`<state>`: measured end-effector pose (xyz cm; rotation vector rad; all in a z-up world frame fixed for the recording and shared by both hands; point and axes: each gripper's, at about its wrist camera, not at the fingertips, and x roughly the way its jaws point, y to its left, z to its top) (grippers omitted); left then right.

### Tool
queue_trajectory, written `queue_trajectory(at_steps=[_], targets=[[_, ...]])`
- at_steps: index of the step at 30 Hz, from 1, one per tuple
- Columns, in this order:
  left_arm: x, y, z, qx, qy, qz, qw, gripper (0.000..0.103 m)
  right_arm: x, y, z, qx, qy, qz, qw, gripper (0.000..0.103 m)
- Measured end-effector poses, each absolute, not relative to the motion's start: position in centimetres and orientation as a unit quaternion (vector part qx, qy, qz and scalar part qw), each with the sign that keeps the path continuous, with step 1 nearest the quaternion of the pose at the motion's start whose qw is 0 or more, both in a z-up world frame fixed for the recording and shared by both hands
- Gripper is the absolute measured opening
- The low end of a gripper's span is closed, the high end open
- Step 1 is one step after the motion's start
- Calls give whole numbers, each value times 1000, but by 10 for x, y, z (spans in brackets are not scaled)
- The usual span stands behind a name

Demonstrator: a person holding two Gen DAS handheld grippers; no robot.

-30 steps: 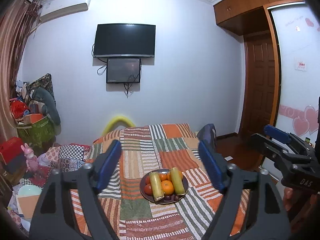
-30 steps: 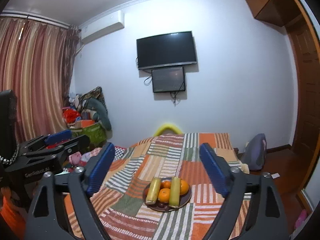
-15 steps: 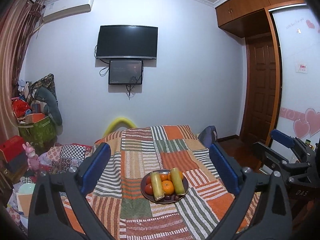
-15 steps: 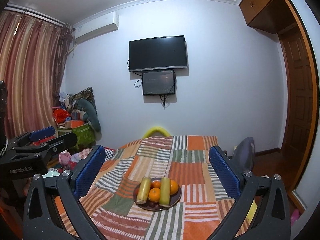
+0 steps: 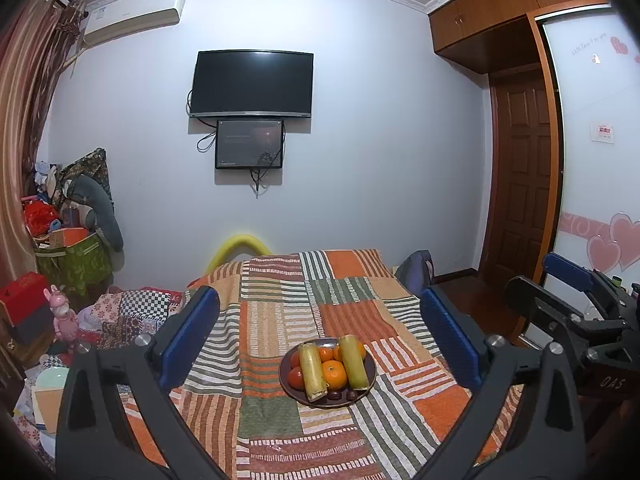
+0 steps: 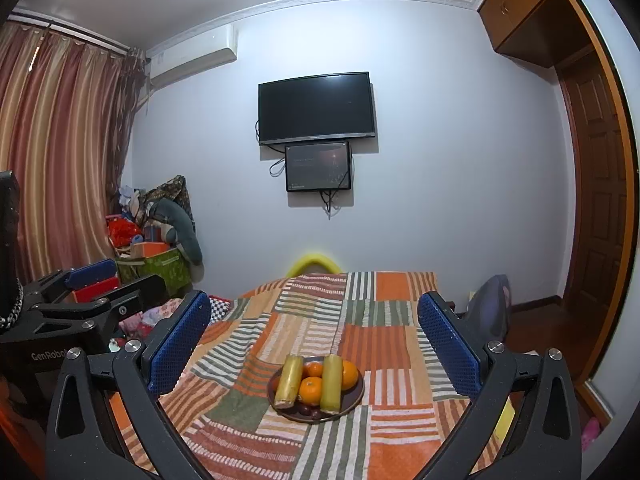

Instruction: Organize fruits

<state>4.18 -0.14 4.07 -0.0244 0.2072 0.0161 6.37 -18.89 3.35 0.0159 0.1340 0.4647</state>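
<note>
A dark round plate (image 5: 362, 394) (image 6: 356, 398) sits on a patchwork cloth. It holds two yellow-green stalk pieces (image 5: 312, 372) (image 6: 331, 383), several oranges (image 5: 334, 374) (image 6: 310, 391), red fruits (image 5: 297, 377) and small dark fruits at the near rim. My left gripper (image 5: 320, 344) is open and empty, held back from the plate and above it. My right gripper (image 6: 316, 344) is open and empty, likewise back from the plate. Each gripper shows at the edge of the other's view: the right one (image 5: 576, 300), the left one (image 6: 92, 280).
The cloth-covered table (image 5: 280, 320) runs toward a white wall with a TV (image 5: 252, 84). Bags, boxes and toys (image 5: 68, 248) pile up at the left. A dark chair back (image 6: 492, 312) stands at the table's right, with a wooden door (image 5: 520, 184) beyond.
Both grippers have opened wider, their blue pads spreading apart. Both views have shifted slightly. The plate and fruit have not moved.
</note>
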Motion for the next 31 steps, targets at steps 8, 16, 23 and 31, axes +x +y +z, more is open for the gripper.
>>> queue_trajectory(at_steps=[8, 16, 23, 31], targets=[[43, -6, 38, -8, 103, 4, 995, 102, 64, -188, 34, 9, 66, 231, 971, 103], [43, -6, 36, -10, 101, 3, 995, 102, 61, -187, 37, 7, 63, 232, 971, 103], [42, -5, 36, -12, 103, -5, 995, 102, 62, -186, 36, 7, 67, 233, 970, 103], [41, -4, 35, -12, 107, -13, 994, 102, 62, -185, 36, 6, 68, 233, 970, 103]])
